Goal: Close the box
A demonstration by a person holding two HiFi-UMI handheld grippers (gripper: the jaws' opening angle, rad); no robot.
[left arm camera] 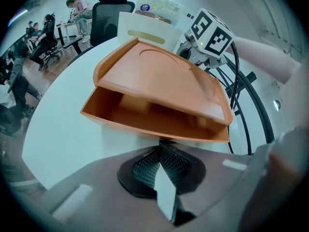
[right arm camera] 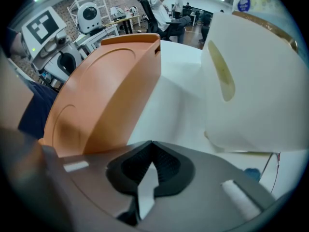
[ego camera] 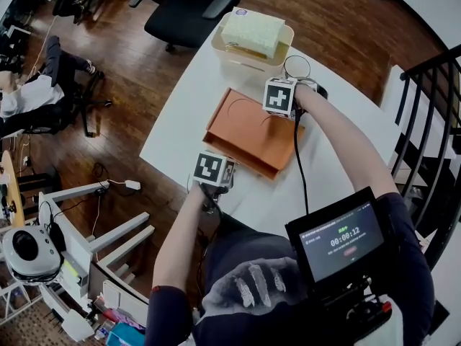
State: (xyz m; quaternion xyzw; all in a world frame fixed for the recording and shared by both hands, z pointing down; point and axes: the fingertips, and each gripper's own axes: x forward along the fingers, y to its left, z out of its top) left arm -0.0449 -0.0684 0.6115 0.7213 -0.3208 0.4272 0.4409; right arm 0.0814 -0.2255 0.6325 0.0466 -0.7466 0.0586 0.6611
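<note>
The orange box (ego camera: pixel 248 132) is lying in the middle of the white tabletop (ego camera: pixel 176 132), its lid sitting slightly ajar above the base. The left gripper (ego camera: pixel 213 171) is hovering at the box's near edge, jaws pressed together on nothing. The right gripper (ego camera: pixel 281 97), likewise closed and empty, is hanging by the lid's far right side, near a white bin (ego camera: pixel 248 62).

The head view looks from high up, steeply down on the white table (ego camera: pixel 180 121), with the orange box (ego camera: pixel 248 132) in the middle. The left gripper view sits low at the near side, very close to the box, and faces far. The right gripper view sits low by the box's far right side and faces left. All three show the box and the white basket (ego camera: pixel 252 52).
</note>
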